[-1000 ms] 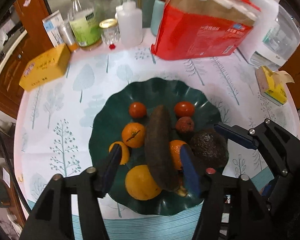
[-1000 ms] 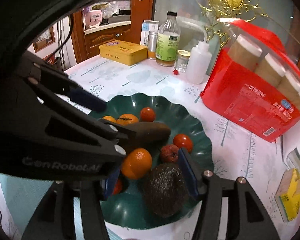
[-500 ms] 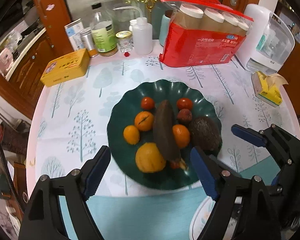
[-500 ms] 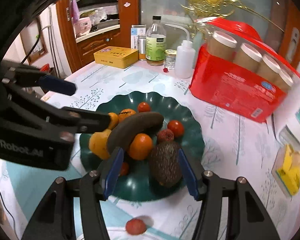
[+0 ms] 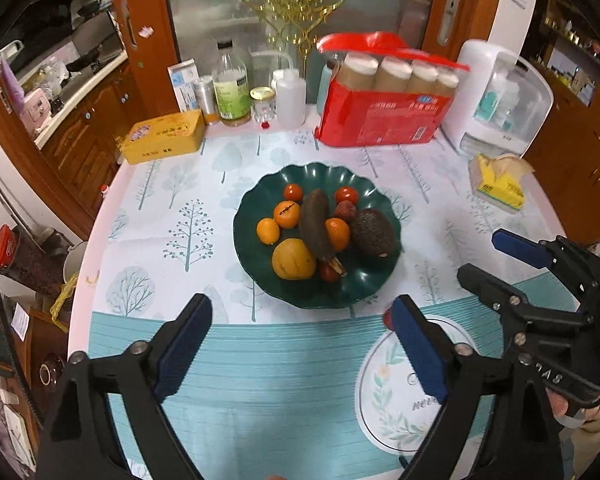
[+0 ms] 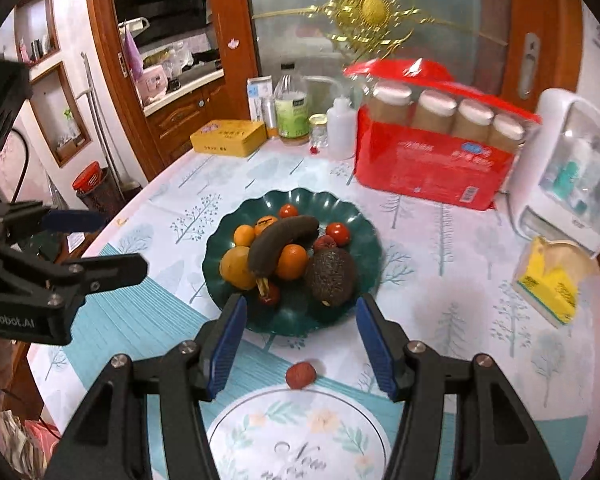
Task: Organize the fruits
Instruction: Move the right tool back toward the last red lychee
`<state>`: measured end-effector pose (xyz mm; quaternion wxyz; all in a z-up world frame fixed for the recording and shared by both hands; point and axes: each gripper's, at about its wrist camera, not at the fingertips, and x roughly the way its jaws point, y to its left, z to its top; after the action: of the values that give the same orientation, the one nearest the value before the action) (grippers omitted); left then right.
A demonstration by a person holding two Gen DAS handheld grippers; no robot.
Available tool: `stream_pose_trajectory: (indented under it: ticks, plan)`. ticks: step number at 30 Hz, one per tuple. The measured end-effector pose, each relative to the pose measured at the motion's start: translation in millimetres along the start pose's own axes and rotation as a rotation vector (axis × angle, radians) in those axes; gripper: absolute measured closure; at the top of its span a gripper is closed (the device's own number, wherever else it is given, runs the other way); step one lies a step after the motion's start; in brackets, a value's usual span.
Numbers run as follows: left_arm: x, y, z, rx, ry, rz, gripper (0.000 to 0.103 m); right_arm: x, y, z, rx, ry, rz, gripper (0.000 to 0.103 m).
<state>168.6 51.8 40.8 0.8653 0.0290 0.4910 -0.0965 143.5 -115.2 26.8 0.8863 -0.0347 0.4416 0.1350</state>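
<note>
A dark green scalloped plate [image 5: 360, 286] [image 6: 364, 224] sits mid-table. On it lie a blackened banana [image 5: 315, 222] [image 6: 284, 236], an avocado [image 5: 372, 232] [image 6: 330, 276], several oranges, a yellow citrus [image 5: 293, 260] and small red fruits. One loose red fruit [image 6: 300, 375] lies on the cloth in front of the plate. My left gripper [image 5: 300, 312] [image 6: 118, 244] hovers before the plate, its jaws opening, nothing between them. My right gripper [image 6: 300, 306] [image 5: 484, 256] stands open and empty above the plate's near rim.
A white round floral plate or mat [image 6: 300, 432] [image 5: 420, 392] lies nearest me. Along the back stand a yellow tin [image 5: 162, 136], bottles [image 5: 232, 88], a red pack of cups [image 5: 384, 116] and a white appliance [image 5: 496, 92]. A yellow tissue pack [image 5: 500, 184] sits right.
Both grippers have drawn back and up from the plate. The left jaws, earlier around the banana, have spread wide. The loose red fruit and the white plate have come into view.
</note>
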Motion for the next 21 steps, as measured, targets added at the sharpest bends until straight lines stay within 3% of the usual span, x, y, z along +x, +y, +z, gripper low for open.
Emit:
stream_pose_trajectory:
  ticks: [7,12,21]
  plan:
    - [-28,-3,-26,-0.044,-0.080,0.022,0.008,-34,-7,-15,0.040,-0.015,0.002,0.046]
    - [-15,-5,-50,-0.075,-0.126,0.083,0.007,-32,-8,-34,0.034,-0.015,-0.038,0.046]
    - [55,-1,-76,-0.145,-0.015,0.065,0.007,22,-12,-68,0.064,0.059,-0.041,0.046]
